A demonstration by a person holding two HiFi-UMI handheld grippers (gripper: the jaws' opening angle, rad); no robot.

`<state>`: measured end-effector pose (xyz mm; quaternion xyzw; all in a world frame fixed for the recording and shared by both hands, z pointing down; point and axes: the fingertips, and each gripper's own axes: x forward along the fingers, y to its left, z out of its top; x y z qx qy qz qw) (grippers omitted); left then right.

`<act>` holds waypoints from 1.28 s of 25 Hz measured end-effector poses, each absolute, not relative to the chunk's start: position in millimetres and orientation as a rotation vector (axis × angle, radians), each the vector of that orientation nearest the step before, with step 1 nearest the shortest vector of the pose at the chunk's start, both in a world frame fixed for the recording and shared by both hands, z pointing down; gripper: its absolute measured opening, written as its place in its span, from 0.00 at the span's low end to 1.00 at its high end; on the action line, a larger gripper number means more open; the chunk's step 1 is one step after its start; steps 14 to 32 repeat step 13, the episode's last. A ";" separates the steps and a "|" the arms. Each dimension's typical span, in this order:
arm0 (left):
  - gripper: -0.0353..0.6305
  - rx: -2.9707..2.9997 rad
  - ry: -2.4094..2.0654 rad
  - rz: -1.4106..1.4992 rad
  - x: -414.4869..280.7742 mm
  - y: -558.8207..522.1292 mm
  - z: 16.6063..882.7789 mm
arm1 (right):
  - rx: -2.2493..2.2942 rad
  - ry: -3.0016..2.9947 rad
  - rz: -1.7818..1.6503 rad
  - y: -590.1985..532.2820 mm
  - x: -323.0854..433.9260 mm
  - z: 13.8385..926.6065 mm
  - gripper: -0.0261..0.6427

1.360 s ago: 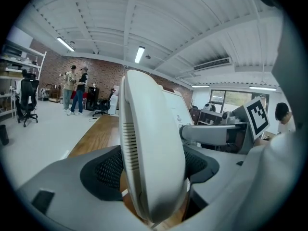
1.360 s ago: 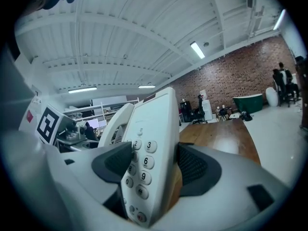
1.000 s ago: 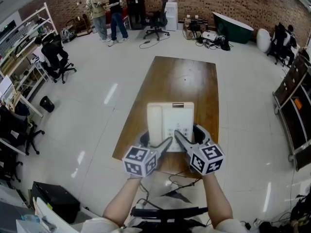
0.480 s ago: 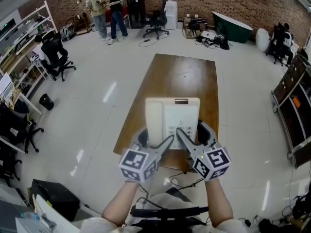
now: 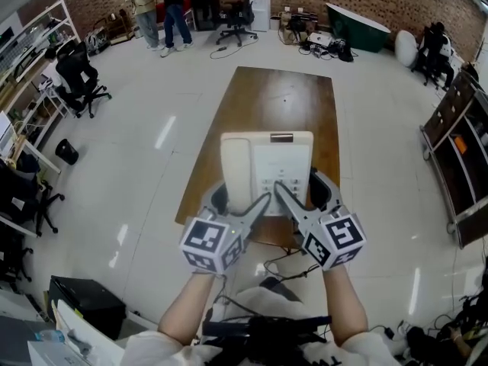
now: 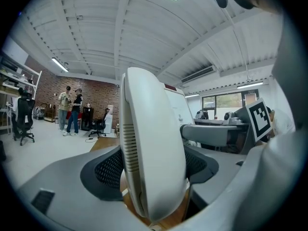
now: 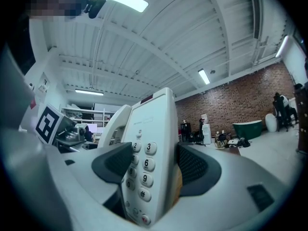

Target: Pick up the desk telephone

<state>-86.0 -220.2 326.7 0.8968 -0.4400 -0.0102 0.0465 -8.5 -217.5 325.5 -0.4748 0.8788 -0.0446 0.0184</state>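
Observation:
The white desk telephone [image 5: 263, 166] is held off the brown wooden table [image 5: 282, 101], handset on its left, keypad on its right. My left gripper [image 5: 241, 203] is shut on the handset side; in the left gripper view the handset's edge [image 6: 149, 158] fills the gap between the dark pads [image 6: 108, 170]. My right gripper [image 5: 299, 192] is shut on the keypad side, and in the right gripper view the phone [image 7: 149, 167] stands on edge between the pads [image 7: 192, 167], number keys facing left. The phone's near edge is hidden behind the gripper fingers.
Black cables [image 5: 282, 269] trail on the white floor below the table's near end. Office chairs [image 5: 76, 78] and shelving stand at the left, two people [image 5: 156, 6] at the far wall, a dark green tub [image 5: 358, 25] at the back right, shelving [image 5: 457, 143] at the right.
Both grippers have risen with the telephone between them; it now looks larger and higher above the table. The grips have not changed.

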 end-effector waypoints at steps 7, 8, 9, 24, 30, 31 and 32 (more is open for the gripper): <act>0.60 2.735 -1.329 -0.018 -86.9 -217.7 328.6 | -1.487 2.723 -0.151 -214.1 -9.8 327.2 0.50; 0.60 2.734 -1.328 -0.016 -86.9 -217.6 328.1 | -1.487 2.722 -0.152 -214.0 -9.9 326.7 0.50; 0.60 2.734 -1.326 -0.014 -86.9 -217.4 327.7 | -1.489 2.722 -0.154 -213.8 -9.9 326.3 0.50; 0.60 2.733 -1.320 -0.005 -87.9 -216.8 328.1 | -1.499 2.718 -0.162 -212.7 -10.7 326.7 0.50; 0.60 2.733 -1.320 -0.005 -87.9 -216.8 328.1 | -1.499 2.718 -0.162 -212.7 -10.7 326.7 0.50; 0.60 2.733 -1.320 -0.005 -87.9 -216.8 328.1 | -1.499 2.718 -0.162 -212.7 -10.7 326.7 0.50; 0.60 2.733 -1.320 -0.005 -87.9 -216.8 328.1 | -1.499 2.718 -0.162 -212.7 -10.7 326.7 0.50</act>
